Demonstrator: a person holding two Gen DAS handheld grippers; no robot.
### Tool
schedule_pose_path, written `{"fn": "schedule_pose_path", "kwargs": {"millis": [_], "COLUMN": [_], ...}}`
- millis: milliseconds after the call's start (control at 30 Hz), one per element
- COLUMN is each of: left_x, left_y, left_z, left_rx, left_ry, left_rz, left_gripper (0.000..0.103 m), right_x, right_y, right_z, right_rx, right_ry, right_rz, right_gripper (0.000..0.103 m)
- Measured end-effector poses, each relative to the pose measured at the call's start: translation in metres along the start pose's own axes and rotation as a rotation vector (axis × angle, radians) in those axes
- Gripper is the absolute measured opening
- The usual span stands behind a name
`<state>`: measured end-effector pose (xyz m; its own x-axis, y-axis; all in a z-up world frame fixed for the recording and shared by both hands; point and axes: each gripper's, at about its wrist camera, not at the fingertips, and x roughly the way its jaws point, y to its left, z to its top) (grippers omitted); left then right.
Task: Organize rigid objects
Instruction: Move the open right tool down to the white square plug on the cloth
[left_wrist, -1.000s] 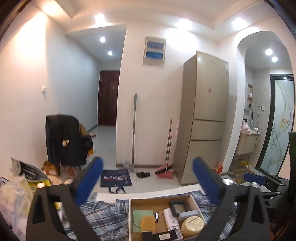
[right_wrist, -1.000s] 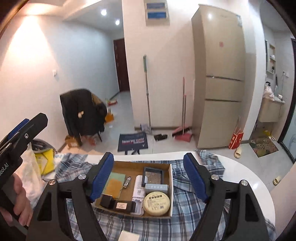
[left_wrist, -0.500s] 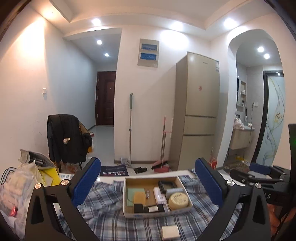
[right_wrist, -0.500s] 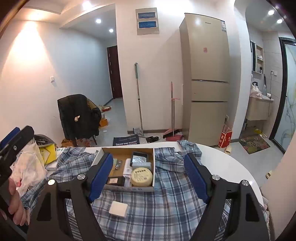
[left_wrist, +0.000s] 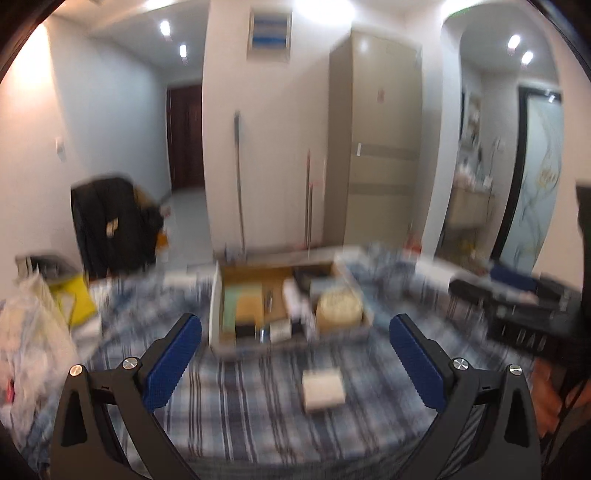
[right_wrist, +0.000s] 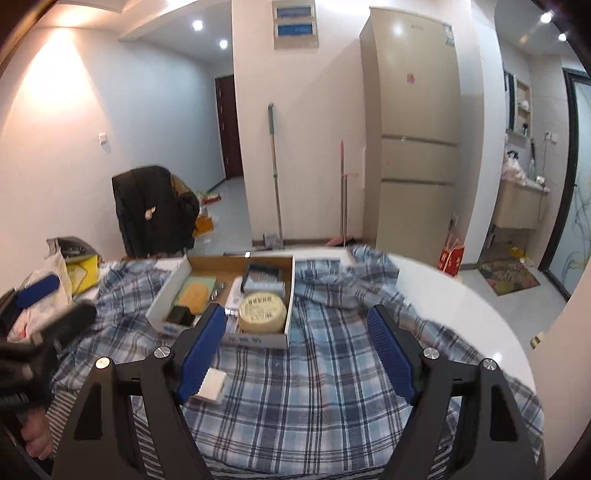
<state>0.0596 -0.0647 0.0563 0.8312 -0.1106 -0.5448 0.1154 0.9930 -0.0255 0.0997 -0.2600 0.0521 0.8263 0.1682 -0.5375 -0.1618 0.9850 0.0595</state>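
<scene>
Both grippers empty and spread wide above a plaid cloth (right_wrist: 314, 387) draped over a round white worktop (right_wrist: 461, 295). Left gripper (left_wrist: 295, 354): blue pads well apart, nothing between them but air. Right gripper (right_wrist: 295, 347): same story, jaws wide, nothing held.

Near the far edge of the worktop, an open cardboard box (right_wrist: 288, 325), already carrying a round tin (right_wrist: 262, 312) at its near right corner plus several small flat items, too small or blurred to name. Loose on the cloth, short of the box's near wall and apart from it: a small white block (left_wrist: 323, 386), apparently the one thing not yet boxed.

Key relation, judged from both views: in the left wrist view, block ahead and slightly right of centre, lying inside the span of the open pads. In the right wrist view, same block (right_wrist: 212, 384) off to the left, half hidden behind the left finger (right_wrist: 201, 350), outside the jaw gap. So better lined up for the left gripper; right would need a sideways shift first. Block close to square, long axis too blurred to call. Box straight beyond the block, toward the far edge.

Bags (left_wrist: 33, 332) piled at the left edge, clear of the path.
</scene>
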Motion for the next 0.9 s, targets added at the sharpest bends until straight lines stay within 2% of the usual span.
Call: {"fn": "schedule_pose_path", "kwargs": {"millis": [67, 100, 133, 200, 233, 300, 333, 367, 400, 467, 567, 667, 767, 833, 900], "left_x": [0.019, 0.031, 0.043, 0.065, 0.075, 0.088, 0.093, 0.100, 0.106, 0.113, 0.118, 0.125, 0.127, 0.127, 0.129], "left_y": [0.001, 0.001, 0.002, 0.005, 0.006, 0.008, 0.008, 0.008, 0.008, 0.007, 0.004, 0.006, 0.005, 0.005, 0.008], "left_z": [-0.010, -0.017, -0.022, -0.032, -0.037, -0.046, -0.050, -0.054, -0.059, -0.067, -0.073, -0.074, -0.077, -0.080, -0.079], "left_rx": [-0.012, -0.015, -0.013, -0.015, -0.020, -0.045, -0.049, -0.048, -0.053, -0.047, -0.029, -0.061, -0.047, -0.045, -0.067], "left_ry": [0.094, 0.141, 0.186, 0.284, 0.329, 0.382, 0.409, 0.440, 0.473, 0.512, 0.518, 0.521, 0.515, 0.503, 0.491], "left_rz": [0.018, 0.035, 0.058, 0.085, 0.052, -0.007, -0.011, -0.009, -0.010, -0.026, -0.047, -0.094, -0.061, -0.061, -0.079], "left_gripper": [0.100, 0.090, 0.084, 0.061, 0.058, 0.054, 0.049, 0.039, 0.033, 0.027, 0.024, 0.024, 0.023, 0.022, 0.022], "right_x": [0.018, 0.026, 0.035, 0.053, 0.060, 0.080, 0.088, 0.100, 0.112, 0.132, 0.148, 0.159, 0.165, 0.166, 0.164], "right_y": [0.000, 0.001, 0.003, 0.009, 0.012, 0.016, 0.017, 0.021, 0.027, 0.042, 0.055, 0.057, 0.053, 0.049, 0.047], "right_z": [-0.004, -0.006, -0.007, -0.009, -0.011, -0.011, -0.013, -0.017, -0.022, -0.031, -0.038, -0.042, -0.047, -0.052, -0.055], "right_rx": [-0.005, -0.008, -0.021, -0.054, -0.061, -0.047, -0.032, -0.011, -0.016, -0.067, -0.113, -0.115, -0.104, -0.101, -0.091], "right_ry": [0.066, 0.095, 0.131, 0.186, 0.213, 0.274, 0.286, 0.315, 0.358, 0.431, 0.442, 0.460, 0.501, 0.517, 0.540], "right_rz": [0.031, 0.037, 0.035, 0.060, 0.078, 0.127, 0.155, 0.189, 0.207, 0.234, 0.218, 0.225, 0.231, 0.220, 0.245], "right_gripper": [0.078, 0.072, 0.061, 0.048, 0.040, 0.033, 0.032, 0.031, 0.026, 0.024, 0.024, 0.024, 0.024, 0.024, 0.024]}}
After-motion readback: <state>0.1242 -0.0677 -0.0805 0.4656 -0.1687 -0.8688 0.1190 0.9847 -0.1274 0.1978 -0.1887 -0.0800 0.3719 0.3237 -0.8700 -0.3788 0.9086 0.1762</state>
